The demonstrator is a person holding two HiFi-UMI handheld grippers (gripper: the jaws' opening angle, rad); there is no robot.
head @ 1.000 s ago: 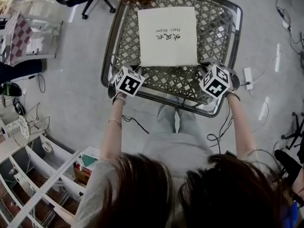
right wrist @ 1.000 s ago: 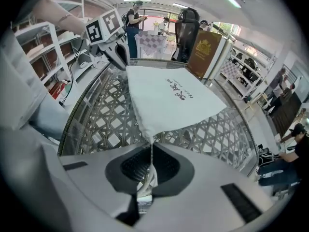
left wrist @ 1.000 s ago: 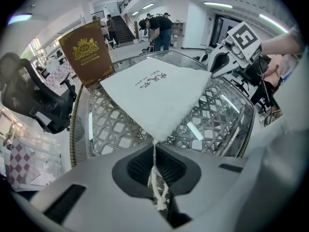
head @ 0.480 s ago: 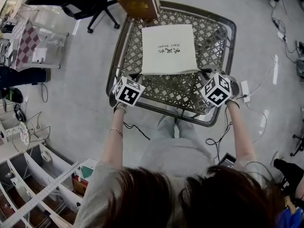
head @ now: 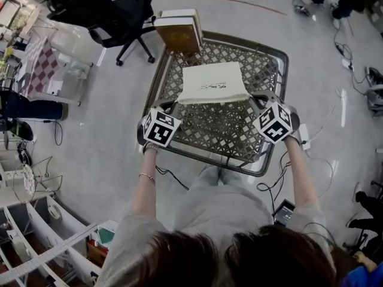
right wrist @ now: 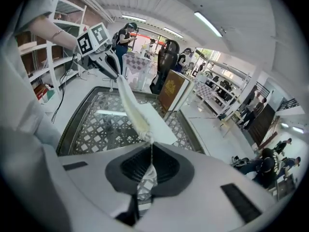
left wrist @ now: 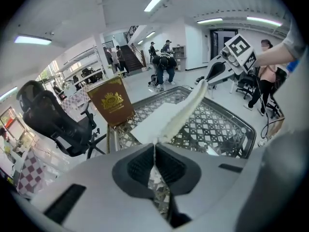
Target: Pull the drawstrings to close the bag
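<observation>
1. The bag (head: pixel 212 84) is white cloth with dark print on its upper face. It sits at picture centre in the head view, over the mesh counter (head: pixel 272 58). Its near edge is raised and stretched between the two grippers, and the rest slopes down and away toward the lattice
2. The left drawstring (left wrist: pixel 154 148) is a thin cord running from the bag's corner straight into the left fingers. The right drawstring (right wrist: pixel 151 151) does the same at the opposite corner
3. The left gripper (head: pixel 175 105) is left of centre in the head view, angled downward. Its fingers are together, clamped on the left drawstring hard against the bag's corner
4. The right gripper (head: pixel 255 99) is right of centre at about the same height, mirroring the other. Its fingers are together, clamped on the right drawstring at the bag's corner
5. Both of the person's forearms reach up the frame from the lower centre, with a thin bracelet (head: pixel 145 176) on the left wrist
6. The counter has a metal lattice top with a raised, rounded rim. It stands on a grey floor (head: pixel 108 118)
7. A brown book (head: pixel 179 31) with a gold crest stands at the counter's far rim, upper centre
8. A black office chair (head: pixel 102 17) is at upper left, white shelving (head: pixel 36 244) at lower left, and loose cables (head: pixel 272 175) are on the floor at lower right
</observation>
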